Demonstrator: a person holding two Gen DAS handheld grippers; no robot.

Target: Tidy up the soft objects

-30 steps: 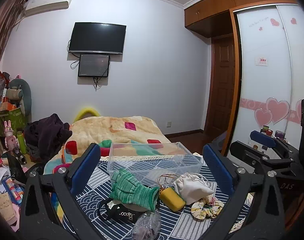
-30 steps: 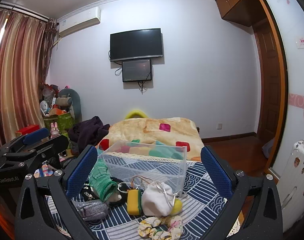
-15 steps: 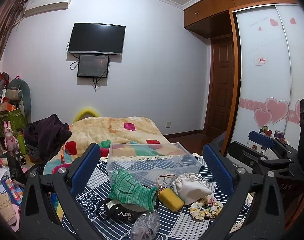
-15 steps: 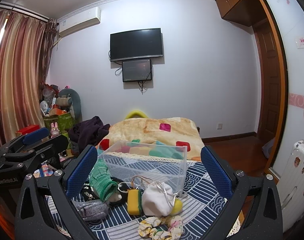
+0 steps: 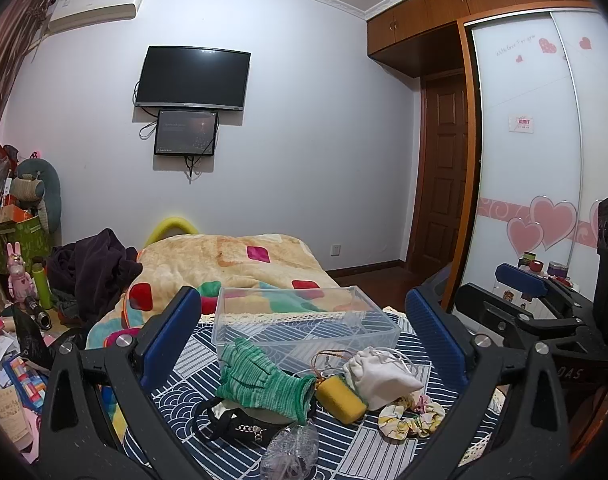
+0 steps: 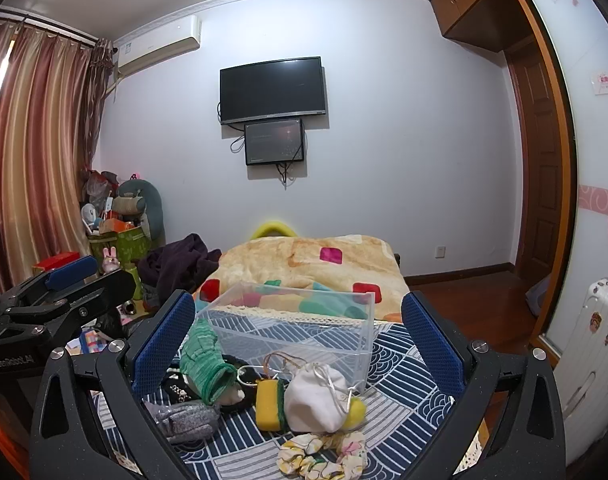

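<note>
Two claws hang over a tabletop (image 5: 383, 452) covered in a blue-and-white patterned cloth, both spread wide and holding nothing. From its own camera the left claw (image 5: 304, 336) frames a clear plastic bin (image 5: 304, 320) at 12 o'clock, standing open and apart from the pile in front of it. The soft things lie in a loose heap nearer the camera: a green knitted glove (image 5: 260, 380) at 10 o'clock of the heap, draped over a black strap (image 5: 224, 428), a yellow sponge (image 5: 341, 394) just beside the glove's cuff, a white drawstring pouch (image 5: 377, 376) touching the sponge at its 2 o'clock, and a floral scrunchie (image 5: 409, 420) at 4 o'clock. A crumpled clear plastic bag (image 5: 292, 452) sits at 6 o'clock. The right claw (image 6: 300, 340) sees the same heap from the other side, with the bin (image 6: 296, 328) ahead, the glove (image 6: 202, 360) at 9 o'clock, the sponge (image 6: 268, 404) pressed against the pouch (image 6: 317, 396), the scrunchie (image 6: 323, 456) at 6 o'clock and a grey glittery item (image 6: 184, 420) at 8 o'clock. Beyond the tabletop lies a bed (image 5: 232, 264) under a blanket with coloured patches.
</note>
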